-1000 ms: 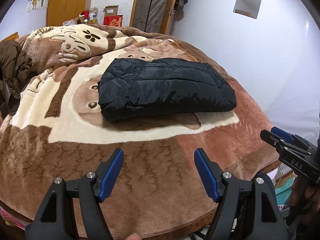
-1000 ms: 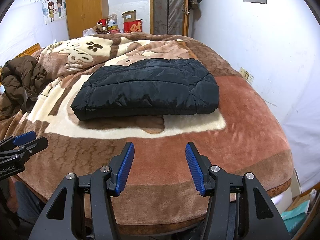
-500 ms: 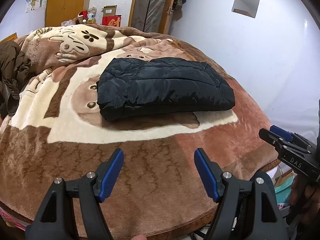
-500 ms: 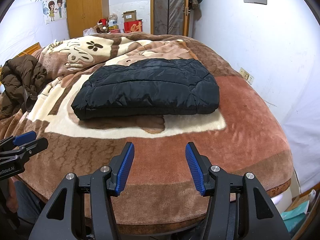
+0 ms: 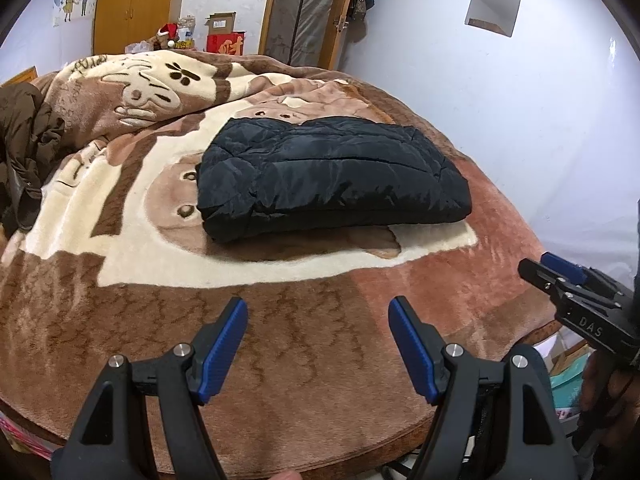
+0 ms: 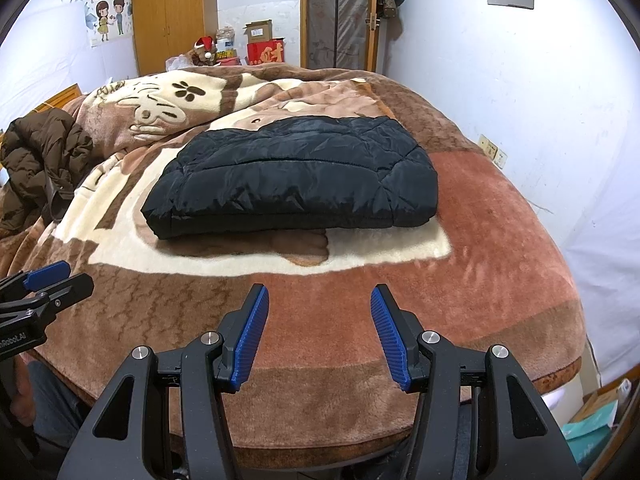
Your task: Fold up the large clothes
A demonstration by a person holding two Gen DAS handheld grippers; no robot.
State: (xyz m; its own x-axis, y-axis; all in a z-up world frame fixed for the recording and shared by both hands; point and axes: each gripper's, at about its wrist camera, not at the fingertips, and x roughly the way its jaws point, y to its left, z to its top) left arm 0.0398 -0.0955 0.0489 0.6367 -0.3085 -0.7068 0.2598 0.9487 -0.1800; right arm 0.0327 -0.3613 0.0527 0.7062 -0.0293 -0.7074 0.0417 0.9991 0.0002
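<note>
Bed blanket (image 5: 120, 320), brown w/ cartoon print, fills most of both views; black padded jacket (image 5: 332, 176) is seen already folded into a compact block at frame centre, brown coat (image 6: 44, 160) heaped unfolded at far left. Left tongs (image 5: 316, 344) & right tongs (image 6: 318, 332) are held wide apart, empty, well short of the jacket. Fold judged done; next the brown coat would need fetching & spreading flat; nothing changed vs. earlier frames.
</note>
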